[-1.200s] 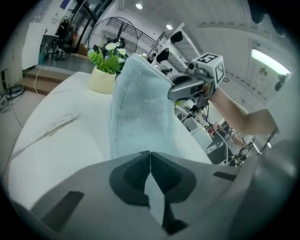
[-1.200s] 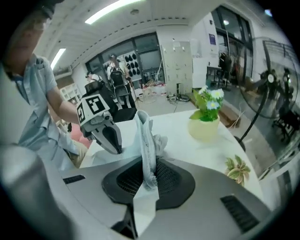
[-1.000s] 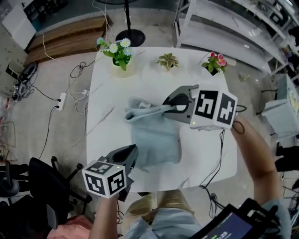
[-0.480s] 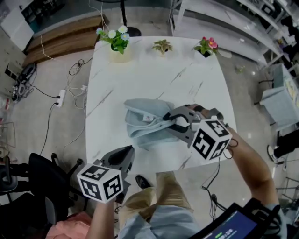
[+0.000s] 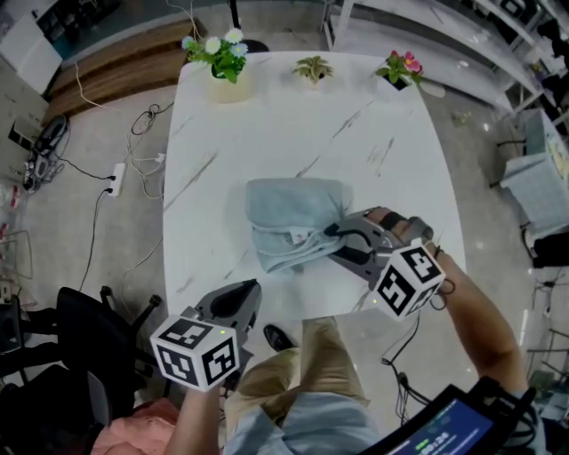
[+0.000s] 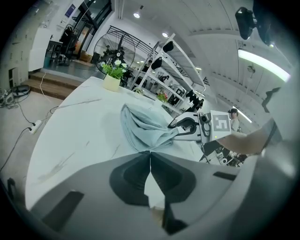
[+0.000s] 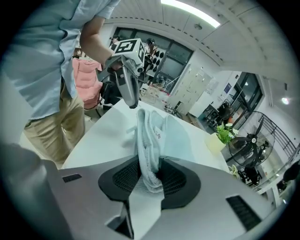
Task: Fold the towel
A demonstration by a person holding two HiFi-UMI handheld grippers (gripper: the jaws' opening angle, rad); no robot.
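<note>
A light blue towel (image 5: 293, 222) lies folded in a thick bundle on the white marble table (image 5: 267, 115), slightly near of centre. My right gripper (image 5: 336, 242) is at the towel's near right edge. In the right gripper view the towel's bunched hem (image 7: 151, 154) sits between that gripper's jaws (image 7: 149, 168), which have just been opening; the hem hangs loosely there. My left gripper (image 5: 244, 298) hovers at the table's near edge, shut and empty, a short way from the towel (image 6: 145, 124). The left gripper view also shows the right gripper (image 6: 183, 129).
Three small potted plants (image 5: 216, 55) (image 5: 313, 68) (image 5: 400, 67) line the table's far edge. Cables and a power strip (image 5: 116, 182) lie on the floor to the left. A black chair (image 5: 80, 329) stands at the near left, metal shelving (image 5: 427, 27) at the far right.
The right gripper has carried the towel's raised edge down and toward the near side, and the towel now lies as a folded bundle. Its jaws stand wider. The left gripper stays shut by the near edge.
</note>
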